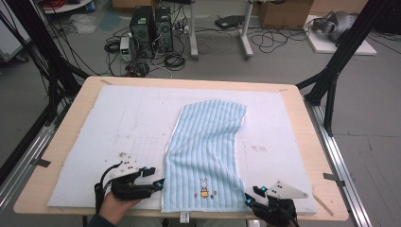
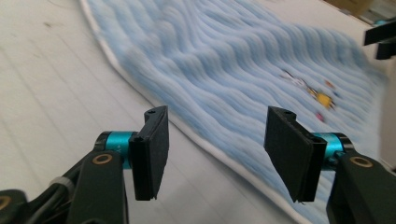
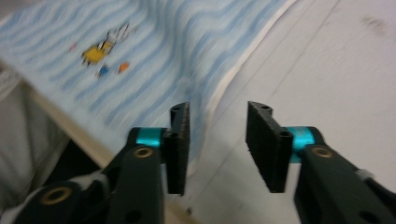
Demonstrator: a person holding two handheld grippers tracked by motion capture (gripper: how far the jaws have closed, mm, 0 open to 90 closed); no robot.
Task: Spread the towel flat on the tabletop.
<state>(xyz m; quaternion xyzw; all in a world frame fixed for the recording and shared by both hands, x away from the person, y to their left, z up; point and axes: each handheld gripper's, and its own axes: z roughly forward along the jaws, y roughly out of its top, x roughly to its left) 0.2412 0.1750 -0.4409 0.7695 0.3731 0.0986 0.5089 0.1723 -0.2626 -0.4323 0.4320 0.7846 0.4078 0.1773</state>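
Towel (image 1: 205, 146) between grippers (apparently apart)

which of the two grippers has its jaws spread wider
The left gripper: in its own view its jaws stand far apart, framing the edge of the blue towel. The right gripper is open too, with a narrower gap.

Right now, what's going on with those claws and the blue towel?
Left gripper open at towel near-left edge. Right gripper open at near-right corner. Towel flat, ungrasped. Nothing in the way.
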